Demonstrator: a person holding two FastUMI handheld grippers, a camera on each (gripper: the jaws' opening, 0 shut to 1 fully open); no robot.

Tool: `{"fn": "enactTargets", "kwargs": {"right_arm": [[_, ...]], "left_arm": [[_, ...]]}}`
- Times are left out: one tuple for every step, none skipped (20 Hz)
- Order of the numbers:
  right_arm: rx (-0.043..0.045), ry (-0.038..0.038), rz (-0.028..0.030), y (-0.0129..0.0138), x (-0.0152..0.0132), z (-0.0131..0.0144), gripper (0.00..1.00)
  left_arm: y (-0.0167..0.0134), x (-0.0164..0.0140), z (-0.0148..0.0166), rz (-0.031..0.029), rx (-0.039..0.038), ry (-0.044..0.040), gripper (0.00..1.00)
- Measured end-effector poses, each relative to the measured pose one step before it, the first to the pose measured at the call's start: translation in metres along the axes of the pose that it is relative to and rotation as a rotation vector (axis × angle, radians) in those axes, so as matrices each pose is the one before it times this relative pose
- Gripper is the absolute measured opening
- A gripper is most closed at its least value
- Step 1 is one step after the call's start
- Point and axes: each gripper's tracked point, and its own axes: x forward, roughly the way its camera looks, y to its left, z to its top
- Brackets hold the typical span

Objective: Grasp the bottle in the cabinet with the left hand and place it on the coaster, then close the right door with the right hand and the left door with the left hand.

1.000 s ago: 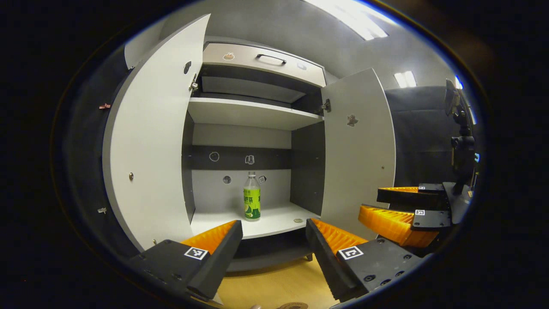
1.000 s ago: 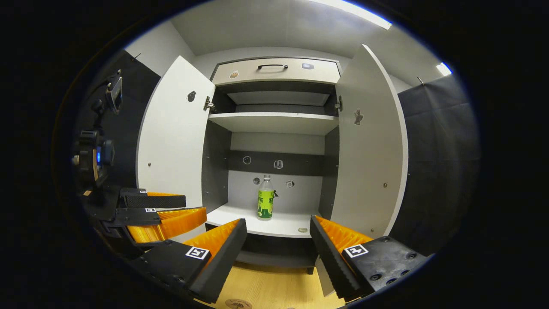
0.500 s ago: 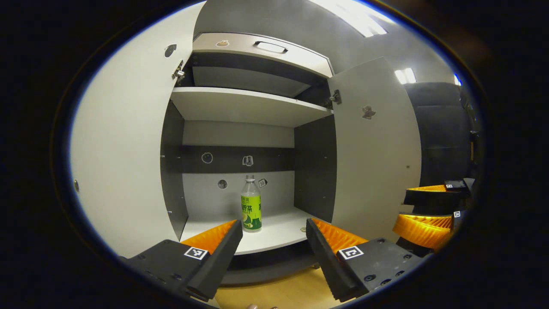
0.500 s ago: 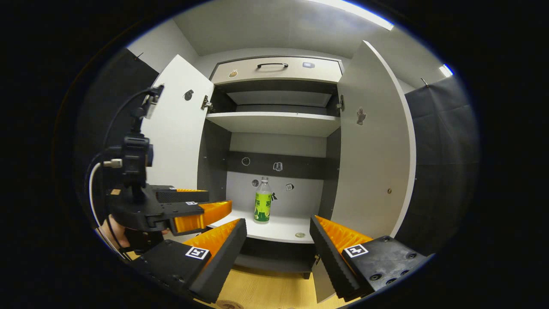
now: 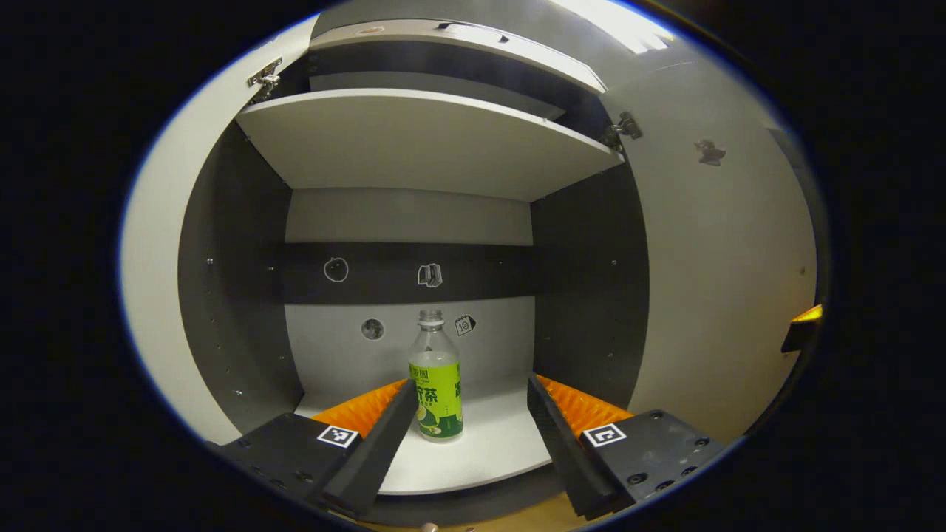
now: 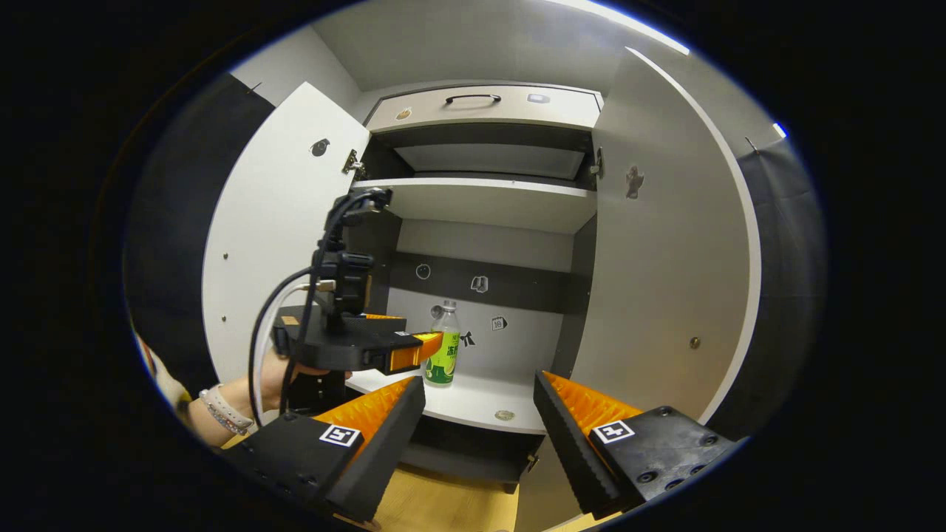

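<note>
A clear bottle (image 5: pixel 436 384) with a green label stands upright on the cabinet's lower shelf (image 5: pixel 488 451). My left gripper (image 5: pixel 471 388) is open, its tips at the shelf's front edge. The bottle stands just beyond them, close to the left finger and apart from both. In the right gripper view the left gripper (image 6: pixel 425 346), held by a hand (image 6: pixel 270 377), reaches into the cabinet and covers part of the bottle (image 6: pixel 446 336). My right gripper (image 6: pixel 479 388) is open in front of the cabinet with nothing between its fingers. Both doors stand open: the left door (image 6: pixel 273 236) and the right door (image 6: pixel 665 258).
An upper shelf (image 5: pixel 414 140) hangs over the bottle, with a closed drawer (image 6: pixel 488 111) above it. A small round disc (image 6: pixel 505 415) lies on the lower shelf's front right. Dark side walls (image 5: pixel 584 295) bound the compartment. A wooden surface (image 6: pixel 451 510) lies below the cabinet.
My left gripper has moved forward between the doors up to the lower shelf, so the bottle looks larger and closer. The right gripper has crept a little nearer to the cabinet. Both stay open.
</note>
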Motion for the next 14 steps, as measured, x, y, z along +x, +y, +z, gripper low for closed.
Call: {"fn": "enactTargets", "kwargs": {"right_arm": [[-0.01053, 0.0045, 0.00613, -0.00116, 0.00367, -0.0032, 0.98], [-0.00479, 0.00572, 0.00684, -0.00087, 0.00323, -0.00271, 0.98], [0.00174, 0.00439, 0.00772, 0.00044, 0.00335, -0.00247, 0.98], [0.00599, 0.00354, 0.00944, 0.00122, 0.00281, -0.00135, 0.98], [0.00661, -0.00108, 0.00752, 0.0005, 0.00254, -0.00071, 0.98], [0.00395, -0.00174, 0.00329, -0.00023, 0.00264, 0.00017, 0.98], [0.00295, -0.00197, 0.00359, -0.00027, 0.00291, -0.00017, 0.98], [0.00259, 0.00226, 0.00583, 0.00086, 0.00291, -0.0017, 0.98], [0.00192, 0.00234, 0.00597, 0.00062, 0.00186, -0.00259, 0.98], [0.00141, 0.00361, 0.00571, 0.00144, 0.00299, -0.00161, 0.98], [0.00208, 0.00417, 0.00666, 0.00133, 0.00265, -0.00209, 0.98], [0.00253, 0.00573, 0.00882, 0.00215, 0.0021, -0.00284, 0.98], [0.00214, 0.00526, 0.00864, 0.00161, 0.00242, -0.00217, 0.98], [0.00197, 0.00369, 0.00652, 0.00128, 0.00181, -0.00176, 0.98]], "left_arm": [[0.00534, 0.0105, -0.00246, 0.02245, 0.0152, 0.00431, 0.95], [0.00366, 0.00962, -0.00354, 0.02138, 0.00201, -0.00184, 0.95], [0.0019, 0.00827, -0.0024, 0.00632, -0.01099, -0.00171, 0.95], [-0.00066, 0.00697, -0.00227, -0.00551, -0.01428, -0.00082, 0.95], [0.00113, 0.0063, -0.00234, -0.00336, -0.00819, 0.0037, 0.95], [0.00416, 0.00648, -0.0038, 0.00998, 0.00207, 0.00206, 0.95], [0.00531, 0.00685, -0.00069, 0.01837, 0.00884, -0.00331, 0.95], [0.00418, 0.0064, -0.00066, 0.0124, 0.00737, -0.00704, 0.95], [0.00194, 0.0058, -0.00049, 0.00304, 0.00136, -0.00145, 0.95], [0.00126, 0.00477, -0.00173, 0.00012, -0.00235, -0.00022, 0.94], [0.00182, 0.00538, -0.00123, 0.00245, -0.00279, -0.00083, 0.94], [0.00153, 0.00525, -0.00256, 0.00165, -0.00166, 0.00092, 0.94], [0.00132, 0.00356, -0.00185, 0.0014, 0.00024, 0.00339, 0.94], [0.00001, 0.00424, -0.00245, -0.00135, 0.00428, -0.00024, 0.94]]}}
